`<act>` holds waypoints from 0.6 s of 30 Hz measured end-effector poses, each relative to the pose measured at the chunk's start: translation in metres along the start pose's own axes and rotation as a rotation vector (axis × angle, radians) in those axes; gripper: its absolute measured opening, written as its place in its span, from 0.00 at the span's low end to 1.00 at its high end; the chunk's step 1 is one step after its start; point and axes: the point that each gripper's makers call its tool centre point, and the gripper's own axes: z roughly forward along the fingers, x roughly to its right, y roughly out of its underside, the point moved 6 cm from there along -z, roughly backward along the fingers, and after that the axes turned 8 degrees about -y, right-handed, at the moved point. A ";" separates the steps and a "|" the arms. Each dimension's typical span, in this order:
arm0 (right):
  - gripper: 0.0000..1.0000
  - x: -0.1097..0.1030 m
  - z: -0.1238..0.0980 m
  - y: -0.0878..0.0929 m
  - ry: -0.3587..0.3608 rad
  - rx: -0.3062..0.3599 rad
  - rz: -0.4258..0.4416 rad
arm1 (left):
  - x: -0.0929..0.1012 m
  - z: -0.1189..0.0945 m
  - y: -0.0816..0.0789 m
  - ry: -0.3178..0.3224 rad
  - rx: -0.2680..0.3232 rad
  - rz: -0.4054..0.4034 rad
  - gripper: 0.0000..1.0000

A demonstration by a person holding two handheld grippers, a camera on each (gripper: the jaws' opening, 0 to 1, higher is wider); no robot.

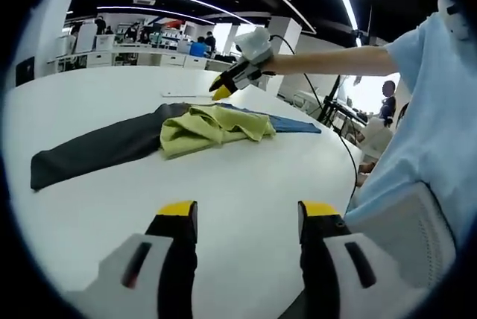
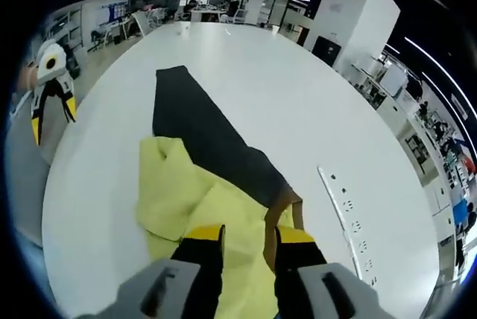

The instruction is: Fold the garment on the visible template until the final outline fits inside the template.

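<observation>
Tongs (image 2: pixel 248 237) apart above yellow garment (image 2: pixel 186 192)

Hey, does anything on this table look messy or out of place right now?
Yes. The yellow garment lies bunched and rumpled instead of flat, heaped over one end of the dark cloth, with a blue piece poking out behind. The right gripper hovers over it, jaws apart.

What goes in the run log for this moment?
left gripper: open, over table | right gripper: open, above yellow garment | dark cloth: flat, partly under garment
</observation>
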 end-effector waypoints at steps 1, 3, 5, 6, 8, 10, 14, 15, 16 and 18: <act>0.23 -0.003 -0.001 0.002 -0.002 0.003 0.007 | 0.002 0.002 0.000 0.006 -0.002 0.001 0.51; 0.23 -0.008 -0.003 0.006 -0.004 0.013 0.009 | 0.003 0.005 -0.002 0.019 0.000 0.003 0.51; 0.23 -0.011 -0.005 0.009 -0.004 0.017 0.014 | 0.003 0.008 -0.004 0.032 -0.008 0.005 0.52; 0.23 -0.012 -0.006 0.011 -0.007 0.024 0.027 | 0.003 0.010 -0.005 0.036 -0.011 0.015 0.52; 0.23 -0.009 -0.008 0.016 -0.005 0.025 0.030 | 0.004 0.013 -0.008 0.043 -0.015 0.022 0.52; 0.24 -0.012 -0.011 0.018 0.000 0.025 0.030 | 0.004 0.016 -0.013 0.047 0.000 0.023 0.52; 0.27 -0.017 -0.022 0.020 0.019 0.060 0.045 | 0.005 0.021 -0.017 0.049 0.013 0.024 0.52; 0.27 -0.019 -0.027 0.021 0.016 0.081 0.061 | 0.004 0.024 -0.017 0.050 0.016 0.020 0.52; 0.27 -0.021 -0.029 0.023 0.018 0.088 0.073 | 0.004 0.025 -0.018 0.052 0.019 0.020 0.52; 0.28 -0.023 -0.036 0.028 0.032 0.101 0.074 | 0.004 0.029 -0.018 0.055 0.016 0.019 0.52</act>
